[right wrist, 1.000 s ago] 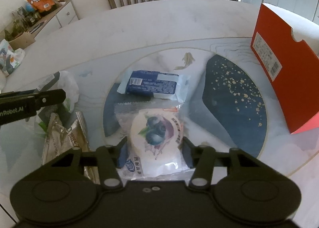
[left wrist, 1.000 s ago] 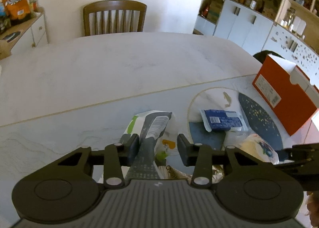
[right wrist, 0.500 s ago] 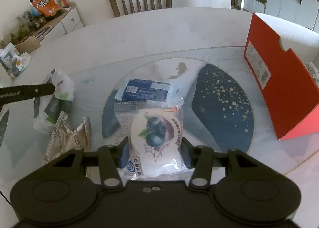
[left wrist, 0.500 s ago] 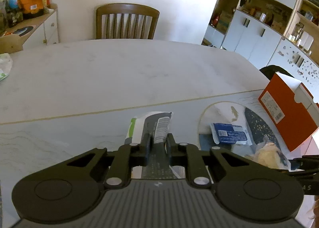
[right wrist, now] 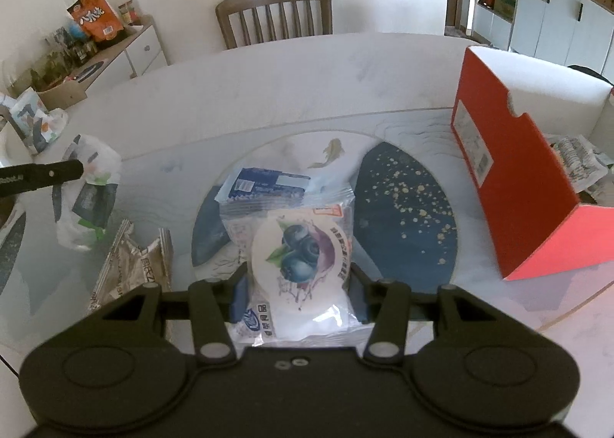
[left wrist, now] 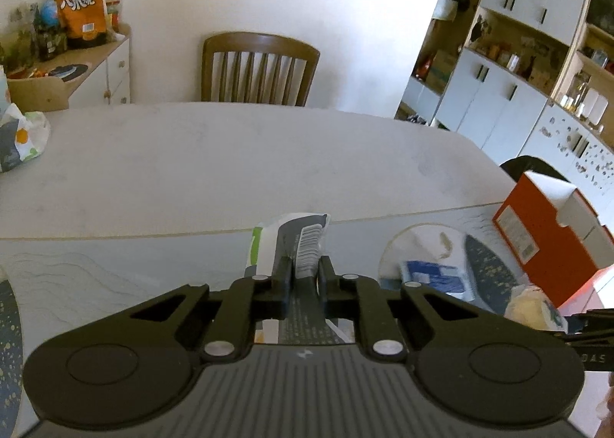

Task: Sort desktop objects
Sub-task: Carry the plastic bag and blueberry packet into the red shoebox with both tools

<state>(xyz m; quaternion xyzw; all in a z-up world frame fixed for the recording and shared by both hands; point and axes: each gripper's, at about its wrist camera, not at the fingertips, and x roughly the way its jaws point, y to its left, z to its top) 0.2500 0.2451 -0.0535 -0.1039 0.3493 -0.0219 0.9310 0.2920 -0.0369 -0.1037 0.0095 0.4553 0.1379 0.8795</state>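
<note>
The left tongs [left wrist: 303, 273] are clenched on a white packet [left wrist: 297, 242] printed in grey and green with a barcode, which sticks up and forward from between the two fingers, lifted above the table [left wrist: 230, 169]. From the right wrist view this same packet [right wrist: 90, 192] hangs below the left tongs' dark finger [right wrist: 50, 173], off to the left of the right tongs. The right tongs [right wrist: 297, 284] grip a clear-wrapped blueberry bun [right wrist: 295, 257] by its two sides; the bun juts forward between the fingers, and whether it rests on the table or is raised cannot be told. Just ahead of the bun lies a blue packet [right wrist: 268, 186] on the round blue-and-white mat [right wrist: 403, 208] with a small gold fish. To the left of the right tongs, near their base, a crumpled silver wrapper [right wrist: 132, 265] lies on the table. To the right and ahead stands a red box [right wrist: 514, 185], open at the top, with a label on its near side; behind it more printed packets [right wrist: 579, 162] show. In the left wrist view the blue packet [left wrist: 435, 279] and the red box [left wrist: 537, 242] sit to the right of the left tongs. A wooden chair [left wrist: 261, 68] stands at the far side of the table.
</note>
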